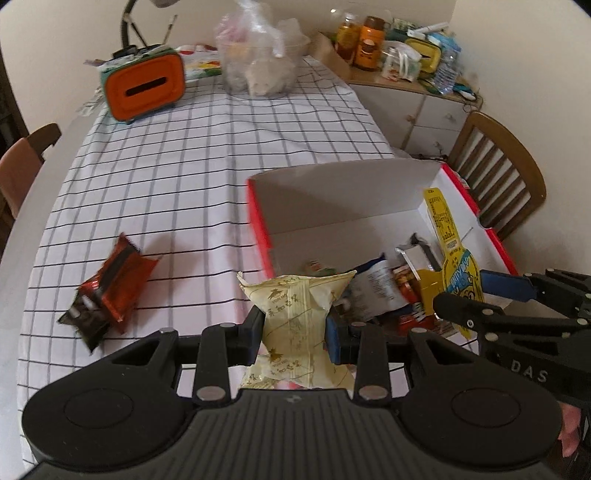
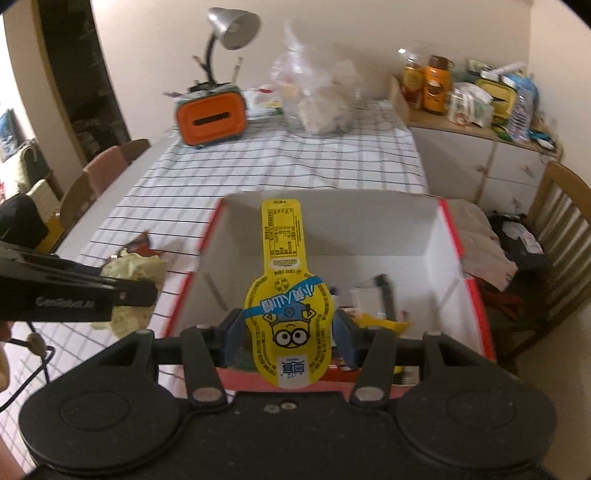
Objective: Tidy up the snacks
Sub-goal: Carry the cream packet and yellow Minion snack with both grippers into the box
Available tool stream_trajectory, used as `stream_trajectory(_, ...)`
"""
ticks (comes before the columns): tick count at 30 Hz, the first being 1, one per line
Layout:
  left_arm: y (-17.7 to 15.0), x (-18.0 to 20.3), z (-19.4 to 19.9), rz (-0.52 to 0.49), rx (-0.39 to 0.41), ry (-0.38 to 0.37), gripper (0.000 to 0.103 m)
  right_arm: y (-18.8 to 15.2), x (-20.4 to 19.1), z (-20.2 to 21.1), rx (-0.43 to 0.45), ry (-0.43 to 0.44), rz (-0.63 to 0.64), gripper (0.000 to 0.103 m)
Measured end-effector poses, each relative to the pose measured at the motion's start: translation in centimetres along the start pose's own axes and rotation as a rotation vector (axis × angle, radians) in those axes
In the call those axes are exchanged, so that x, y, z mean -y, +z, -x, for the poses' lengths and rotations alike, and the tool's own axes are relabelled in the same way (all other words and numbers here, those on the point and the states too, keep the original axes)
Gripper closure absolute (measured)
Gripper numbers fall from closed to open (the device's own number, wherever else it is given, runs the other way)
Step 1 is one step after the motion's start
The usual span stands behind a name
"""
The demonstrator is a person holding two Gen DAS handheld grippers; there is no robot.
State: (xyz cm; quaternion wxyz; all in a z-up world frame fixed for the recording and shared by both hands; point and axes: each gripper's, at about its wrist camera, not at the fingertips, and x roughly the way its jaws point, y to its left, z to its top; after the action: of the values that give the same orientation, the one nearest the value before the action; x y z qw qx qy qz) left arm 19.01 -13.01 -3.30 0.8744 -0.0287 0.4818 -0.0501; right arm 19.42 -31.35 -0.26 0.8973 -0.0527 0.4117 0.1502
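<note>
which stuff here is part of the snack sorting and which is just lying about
Job: pale yellow packet in left gripper; yellow cartoon snack in right gripper; red box; red-brown packet.
Bystanders: orange tissue holder, desk lamp, plastic bag, cabinet jars.

Each camera sits on its gripper, looking forward and steeply down along the fingers. The left wrist view hangs close over the near left corner of the box (image 1: 258, 221). The right wrist view faces the box (image 2: 461, 258) squarely from its near side. Both share the checked tablecloth (image 1: 166, 177) and the far orange container (image 2: 210, 118).
</note>
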Motion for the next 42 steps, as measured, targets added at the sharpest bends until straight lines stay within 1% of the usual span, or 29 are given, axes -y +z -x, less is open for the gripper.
stream_trajectory(4, 0.6, 2.2, -1.2, -0.034, -0.002, 0.003, 0.070, 0.0, 2.5, -0.5, -0.010, -0.033, -0.012, 0.052)
stream_trajectory(10, 1.5, 5.0, -3.7, -0.070, -0.031, 0.012, 0.070, 0.2, 5.3, -2.1, -0.049, -0.057, -0.017, 0.052)
stream_trajectory(18, 2.4, 7.8, -6.8, -0.124, -0.076, 0.029, 0.070, 0.4, 5.9, -4.7, -0.106, -0.071, 0.045, 0.052)
stream_trajectory(20, 2.7, 8.0, -7.8, -0.117, -0.098, 0.039, 0.070, 0.5, 5.9, -5.4, -0.119, -0.072, 0.055, 0.052)
stream_trajectory(23, 3.0, 8.0, -9.1, -0.096, -0.144, 0.033, 0.070, 0.7, 6.0, -6.3, -0.134, -0.062, 0.064, 0.052)
stream_trajectory(26, 3.3, 7.9, -10.2, -0.078, -0.184, 0.048, 0.070, 1.0, 5.9, -6.8, -0.149, -0.049, 0.078, 0.052)
stream_trajectory(32, 3.3, 7.2, -11.4, -0.032, -0.246, 0.065, 0.070, 1.3, 5.8, -7.3, -0.170, -0.030, 0.097, 0.052)
stream_trajectory(38, 3.0, 7.1, -11.7, -0.028, -0.262, 0.076, 0.069, 1.2, 6.0, -7.3, -0.174, -0.021, 0.099, 0.052)
stream_trajectory(42, 3.0, 7.3, -11.3, -0.038, -0.244, 0.076, 0.068, 1.1, 6.2, -7.1, -0.173, -0.011, 0.091, 0.051)
